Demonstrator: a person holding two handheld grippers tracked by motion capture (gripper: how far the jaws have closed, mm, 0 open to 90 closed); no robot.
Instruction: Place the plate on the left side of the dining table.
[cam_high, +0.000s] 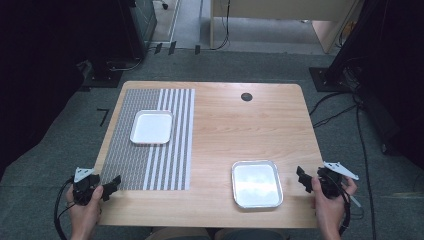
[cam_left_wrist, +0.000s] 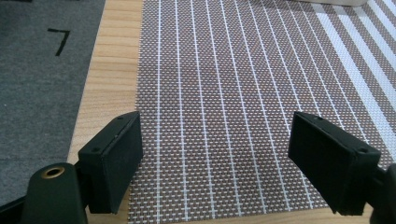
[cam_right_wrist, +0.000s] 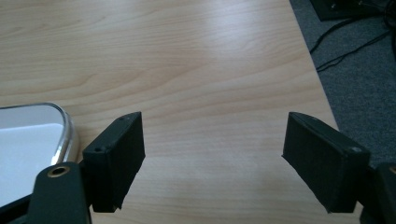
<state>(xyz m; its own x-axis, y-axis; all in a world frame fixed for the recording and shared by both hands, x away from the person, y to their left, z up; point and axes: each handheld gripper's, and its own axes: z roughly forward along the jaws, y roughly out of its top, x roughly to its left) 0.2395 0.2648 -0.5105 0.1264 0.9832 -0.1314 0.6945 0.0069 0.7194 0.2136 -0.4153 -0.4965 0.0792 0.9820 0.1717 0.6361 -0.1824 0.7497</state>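
Note:
A striped woven placemat (cam_high: 150, 140) covers the left part of the wooden table (cam_high: 225, 125). On it, toward the back, lies a white square tray (cam_high: 151, 127). A second, metal-rimmed tray (cam_high: 256, 183) sits on bare wood near the front right; its rim (cam_right_wrist: 65, 135) shows at the left of the right gripper view. My left gripper (cam_high: 111, 186) hovers at the placemat's (cam_left_wrist: 224, 116) front left corner, open and empty. At the table's front right edge, just right of the metal tray, my right gripper (cam_high: 304, 179) is also open, with nothing between its jaws.
A small dark round cap (cam_high: 246, 96) sits in the tabletop at the back. Grey carpet (cam_high: 60, 150) surrounds the table, with cables (cam_high: 340, 107) on the floor to the right and a black mark (cam_left_wrist: 60, 39) on the carpet at left.

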